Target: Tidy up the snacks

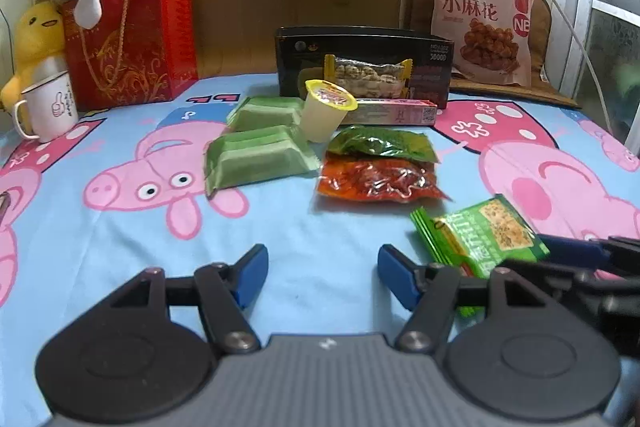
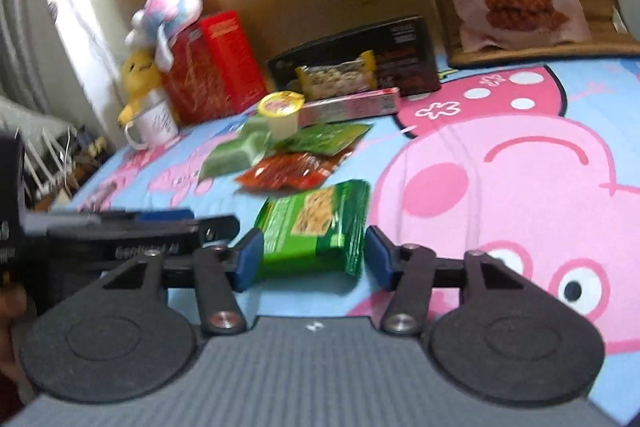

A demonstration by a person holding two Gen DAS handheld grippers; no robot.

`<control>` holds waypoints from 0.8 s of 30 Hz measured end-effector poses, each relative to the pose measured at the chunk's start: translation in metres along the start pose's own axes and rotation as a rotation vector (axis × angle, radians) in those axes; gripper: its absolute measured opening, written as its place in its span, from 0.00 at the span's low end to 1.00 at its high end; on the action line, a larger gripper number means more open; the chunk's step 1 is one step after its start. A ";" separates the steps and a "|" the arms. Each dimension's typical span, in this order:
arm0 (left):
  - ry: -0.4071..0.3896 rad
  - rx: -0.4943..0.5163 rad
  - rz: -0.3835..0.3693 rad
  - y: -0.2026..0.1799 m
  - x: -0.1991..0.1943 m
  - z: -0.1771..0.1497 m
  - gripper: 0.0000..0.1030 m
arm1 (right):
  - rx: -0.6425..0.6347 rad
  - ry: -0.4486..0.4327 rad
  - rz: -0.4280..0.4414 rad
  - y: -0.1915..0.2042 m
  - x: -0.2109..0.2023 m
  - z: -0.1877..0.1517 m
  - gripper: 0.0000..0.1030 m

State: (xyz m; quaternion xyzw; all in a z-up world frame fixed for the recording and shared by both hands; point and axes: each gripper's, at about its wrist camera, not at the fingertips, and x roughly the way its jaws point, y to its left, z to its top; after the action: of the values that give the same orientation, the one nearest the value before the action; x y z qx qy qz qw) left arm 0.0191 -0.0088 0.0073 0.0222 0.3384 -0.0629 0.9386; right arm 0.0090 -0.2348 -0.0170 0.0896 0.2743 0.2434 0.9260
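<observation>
Right gripper (image 2: 313, 259) straddles a green cracker packet (image 2: 316, 227) that lies on the bed sheet (image 2: 500, 187), its blue pads standing on either side of the wrapper. The left pad appears to touch the packet's edge; the right pad shows a thin gap, so I judge the packet bracketed rather than clamped. Left gripper (image 1: 322, 275) hangs about half open over bare sheet with nothing between its pads, and its body sits just beside the right one.

The other snacks lie farther up the bed: two pale green bars (image 1: 256, 159), a jelly cup (image 1: 326, 109), a dark green pouch (image 1: 382, 145) and a red pouch (image 1: 380, 181) side by side, with a pink carton (image 1: 394, 111), a nut pack (image 1: 368, 77) and a black box (image 1: 364, 63) behind them.

Risks, as I judge them:
- The wrapper is slick and soft. A squeeze across its width could buckle it, so that it pops upward or slides out instead of being held.
- The mattress gives, so pressing down to get under the packet could catch the sheet in the pads and drag the nearby pouches.
- The two grippers are close, and either one swinging sideways could knock the other.
- The jelly cup stands tilted against the bars and could tip if jostled.
</observation>
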 end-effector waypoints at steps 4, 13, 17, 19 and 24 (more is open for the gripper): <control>-0.004 0.003 0.014 0.001 -0.004 -0.004 0.62 | -0.060 0.018 0.014 0.015 -0.001 -0.007 0.42; 0.000 -0.033 0.002 0.012 -0.010 -0.005 0.62 | -0.134 0.007 0.004 0.027 -0.007 -0.009 0.42; -0.011 -0.112 -0.092 0.032 -0.020 0.005 0.62 | -0.156 -0.013 -0.042 0.023 -0.013 -0.008 0.52; -0.029 -0.118 -0.155 0.035 -0.025 0.010 0.62 | -0.166 -0.011 -0.051 0.021 -0.012 -0.007 0.52; -0.014 -0.085 -0.254 0.021 -0.019 0.023 0.62 | -0.209 0.012 -0.053 0.023 -0.001 -0.004 0.53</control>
State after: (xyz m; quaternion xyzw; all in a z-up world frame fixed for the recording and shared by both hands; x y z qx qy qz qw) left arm 0.0216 0.0123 0.0368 -0.0609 0.3343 -0.1671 0.9255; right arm -0.0037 -0.2151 -0.0124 -0.0164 0.2554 0.2467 0.9347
